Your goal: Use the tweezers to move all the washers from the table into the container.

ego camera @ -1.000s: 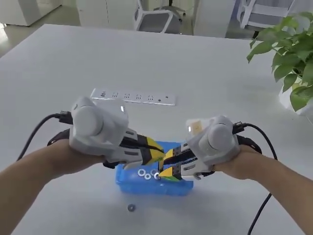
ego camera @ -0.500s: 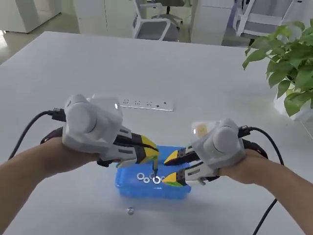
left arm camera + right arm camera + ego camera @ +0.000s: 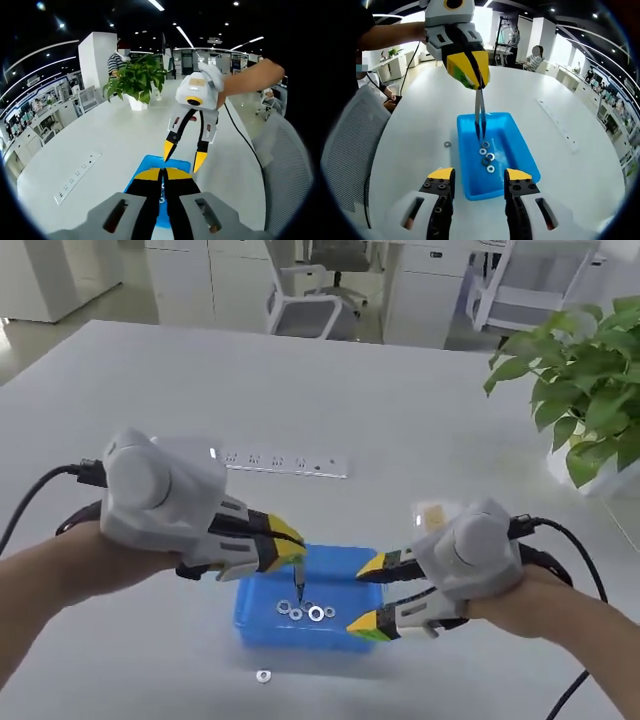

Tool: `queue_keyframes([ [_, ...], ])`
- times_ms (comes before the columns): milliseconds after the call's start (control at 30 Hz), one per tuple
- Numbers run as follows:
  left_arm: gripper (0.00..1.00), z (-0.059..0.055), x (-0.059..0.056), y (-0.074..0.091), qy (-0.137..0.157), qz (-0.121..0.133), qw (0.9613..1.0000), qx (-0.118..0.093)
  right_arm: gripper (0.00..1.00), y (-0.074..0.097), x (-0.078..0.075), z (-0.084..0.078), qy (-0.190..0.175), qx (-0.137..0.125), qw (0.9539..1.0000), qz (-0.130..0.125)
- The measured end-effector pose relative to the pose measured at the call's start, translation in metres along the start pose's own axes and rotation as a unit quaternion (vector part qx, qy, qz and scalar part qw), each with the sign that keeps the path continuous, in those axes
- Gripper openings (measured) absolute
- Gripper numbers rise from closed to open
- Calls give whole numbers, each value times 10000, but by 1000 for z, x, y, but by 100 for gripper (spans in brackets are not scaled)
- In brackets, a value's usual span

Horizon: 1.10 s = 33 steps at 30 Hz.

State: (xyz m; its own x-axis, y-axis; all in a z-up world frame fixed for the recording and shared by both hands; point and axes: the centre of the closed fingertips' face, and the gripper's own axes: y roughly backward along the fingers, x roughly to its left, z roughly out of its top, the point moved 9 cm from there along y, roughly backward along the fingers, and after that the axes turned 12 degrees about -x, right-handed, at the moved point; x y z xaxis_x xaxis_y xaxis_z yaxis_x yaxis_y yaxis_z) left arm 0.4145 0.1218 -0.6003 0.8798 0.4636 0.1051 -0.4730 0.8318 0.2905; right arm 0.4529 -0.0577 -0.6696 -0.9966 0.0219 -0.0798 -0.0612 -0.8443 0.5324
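One stray washer (image 3: 263,676) sits on the table (image 3: 420,430) just in front of the blue container (image 3: 335,570) — bare tabletop all around it. More washers (image 3: 491,169) lie inside, right under the tweezers (image 3: 479,112) tips. Left gripper (image 3: 293,554) is clamped on the tweezers; right gripper (image 3: 366,595) hangs wide open, holding nothing. Power strip (image 3: 282,460) lies further back.
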Motion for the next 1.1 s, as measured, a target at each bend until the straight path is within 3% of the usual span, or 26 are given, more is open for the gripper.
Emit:
queue_keyframes([
  [467, 5, 6, -8, 27, 16, 136, 9999, 43, 57, 20, 19, -7, -435, -9, 9976, -545],
  [1100, 5, -6, -34, 44, 183, 24, 9997, 155, 78, 40, 45, -14, -921, -231, 9891, -1127],
])
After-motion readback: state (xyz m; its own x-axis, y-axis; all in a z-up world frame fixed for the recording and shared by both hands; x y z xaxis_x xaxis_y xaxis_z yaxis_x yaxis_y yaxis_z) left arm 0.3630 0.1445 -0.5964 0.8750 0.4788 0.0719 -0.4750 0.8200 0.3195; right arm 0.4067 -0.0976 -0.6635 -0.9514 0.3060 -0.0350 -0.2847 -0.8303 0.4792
